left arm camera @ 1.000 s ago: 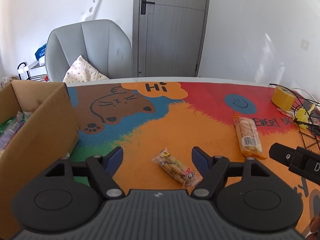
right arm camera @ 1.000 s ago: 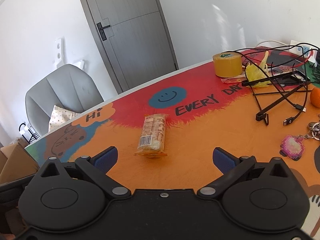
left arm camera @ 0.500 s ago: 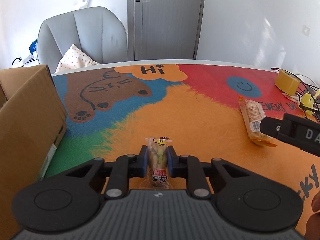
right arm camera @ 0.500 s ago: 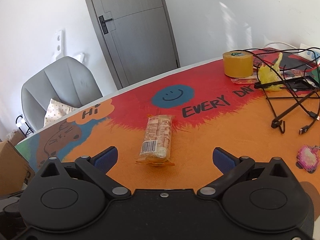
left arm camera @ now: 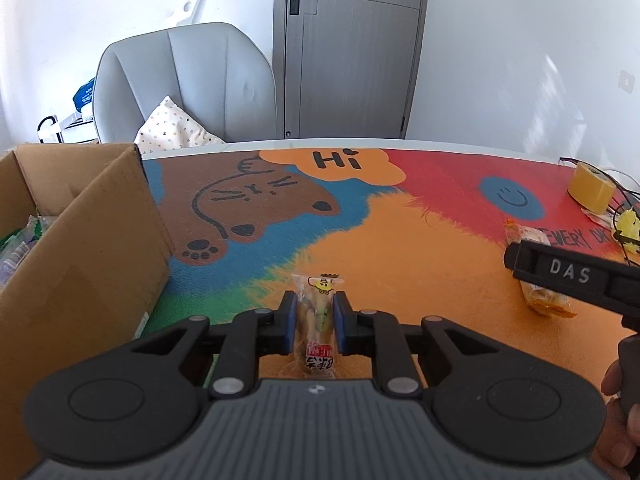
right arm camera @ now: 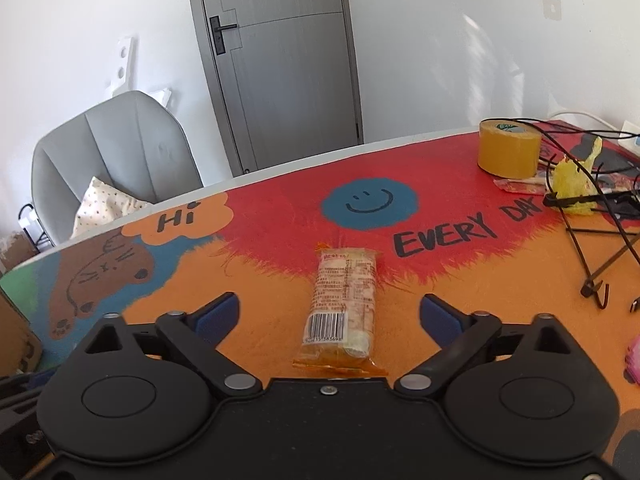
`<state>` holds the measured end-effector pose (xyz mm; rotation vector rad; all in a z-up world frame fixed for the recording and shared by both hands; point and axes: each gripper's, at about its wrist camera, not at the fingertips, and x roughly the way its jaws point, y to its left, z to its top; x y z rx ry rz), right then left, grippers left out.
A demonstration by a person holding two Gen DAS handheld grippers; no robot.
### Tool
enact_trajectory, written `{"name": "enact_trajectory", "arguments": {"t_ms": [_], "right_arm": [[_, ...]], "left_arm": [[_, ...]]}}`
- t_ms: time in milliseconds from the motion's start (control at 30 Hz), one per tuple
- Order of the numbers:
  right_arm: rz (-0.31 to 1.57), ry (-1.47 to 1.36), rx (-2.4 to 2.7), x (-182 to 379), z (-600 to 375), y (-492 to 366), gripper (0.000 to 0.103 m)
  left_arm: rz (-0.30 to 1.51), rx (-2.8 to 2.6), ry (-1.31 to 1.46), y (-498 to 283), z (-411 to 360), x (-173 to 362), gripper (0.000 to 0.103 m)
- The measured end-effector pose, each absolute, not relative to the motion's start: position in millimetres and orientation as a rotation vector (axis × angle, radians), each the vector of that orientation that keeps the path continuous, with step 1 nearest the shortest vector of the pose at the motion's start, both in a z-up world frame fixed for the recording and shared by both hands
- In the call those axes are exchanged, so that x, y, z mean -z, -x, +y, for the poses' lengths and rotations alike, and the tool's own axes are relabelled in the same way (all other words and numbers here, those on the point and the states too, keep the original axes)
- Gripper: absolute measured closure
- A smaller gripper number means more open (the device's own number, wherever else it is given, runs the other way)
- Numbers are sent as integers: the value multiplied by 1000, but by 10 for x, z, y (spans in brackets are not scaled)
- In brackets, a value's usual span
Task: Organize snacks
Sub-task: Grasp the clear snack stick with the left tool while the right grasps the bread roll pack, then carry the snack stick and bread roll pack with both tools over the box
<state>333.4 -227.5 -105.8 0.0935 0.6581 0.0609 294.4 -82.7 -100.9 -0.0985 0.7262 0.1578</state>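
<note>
My left gripper (left arm camera: 314, 322) is shut on a small clear snack packet (left arm camera: 316, 312) with a yellow cartoon face, held above the colourful mat. An open cardboard box (left arm camera: 80, 240) with several snacks inside stands to its left. My right gripper (right arm camera: 330, 314) is open, its blue pads either side of a long orange-edged cracker packet (right arm camera: 344, 304) lying on the mat. That packet also shows in the left wrist view (left arm camera: 536, 296), partly behind the right gripper's black body (left arm camera: 568, 276).
A roll of yellow tape (right arm camera: 508, 148), a yellow wrapper (right arm camera: 576, 180), black cables and a wire stand (right arm camera: 600, 248) crowd the right side. A pink keychain (right arm camera: 632, 360) lies at the right edge. A grey chair (left arm camera: 180, 88) stands behind the table.
My left gripper closed on the small snack packet and lifted it, turning toward the box. My right gripper moved in so the cracker packet lies between its open fingers.
</note>
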Motion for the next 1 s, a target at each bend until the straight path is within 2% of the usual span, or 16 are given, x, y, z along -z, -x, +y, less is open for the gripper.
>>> {"name": "enact_trajectory", "arguments": {"t_ms": [33,100,167,1000], "right_arm": [[671,-94,-68,1081,-2279,-3351,25],[705,-103,-76,1128,-2297,-3367,57],[701,-97,-68,1138,-2316,-3318,66],[602,-247,-137,888,-2402,-2418,66]], "left_arm": [[728,-155,100,-2951,-821,1014,85],[728,-153,104,-2941,-817,1016,85],[726,-152,109,-2923,-813,1012,85],[628,-127,125,-2310,-728,697,85]]}}
